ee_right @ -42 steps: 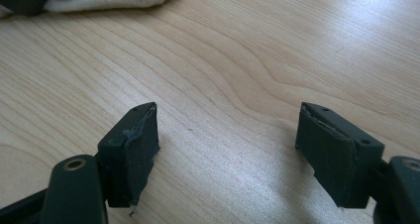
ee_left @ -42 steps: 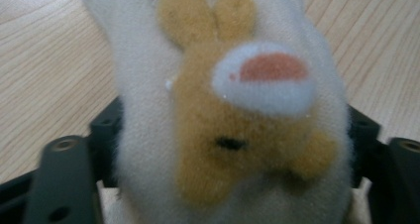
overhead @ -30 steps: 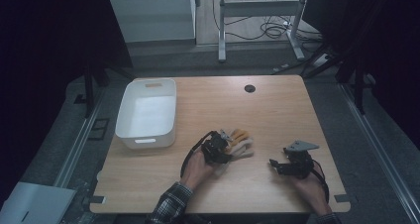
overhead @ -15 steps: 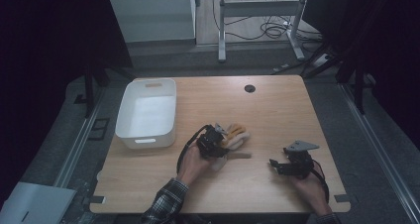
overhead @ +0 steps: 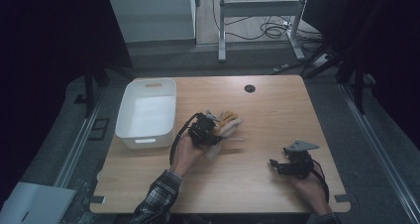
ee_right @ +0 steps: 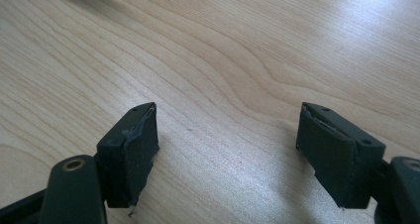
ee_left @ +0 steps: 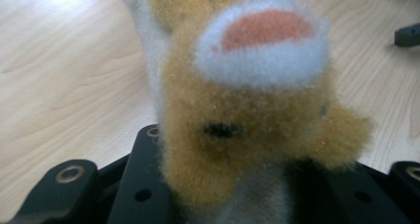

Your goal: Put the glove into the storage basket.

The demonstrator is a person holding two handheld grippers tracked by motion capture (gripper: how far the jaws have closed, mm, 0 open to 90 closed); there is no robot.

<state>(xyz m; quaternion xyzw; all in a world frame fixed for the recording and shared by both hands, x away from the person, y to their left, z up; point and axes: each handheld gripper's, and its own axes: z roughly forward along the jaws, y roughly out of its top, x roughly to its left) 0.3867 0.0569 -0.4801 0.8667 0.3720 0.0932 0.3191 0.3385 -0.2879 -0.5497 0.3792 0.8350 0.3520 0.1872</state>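
A tan and white plush toy (overhead: 229, 121) with an orange patch is in my left gripper (overhead: 213, 133), which is shut on it just above the middle of the wooden table (overhead: 277, 115). In the left gripper view the plush toy (ee_left: 247, 110) stands up close between the black jaws and hides their tips. My right gripper (overhead: 277, 165) rests low at the table's near right, open, with nothing between its fingers. In the right gripper view the right gripper (ee_right: 228, 154) has only bare wood between its two pads (ee_right: 133, 149).
A white plastic bin (overhead: 144, 140) stands at the table's left, close to the left hand. A round black cable hole (overhead: 249, 88) sits near the far edge. Desk legs and cables lie on the floor beyond the table.
The left hand has risen and moved away from the person, carrying the plush toy off the table. The right gripper has stayed still.
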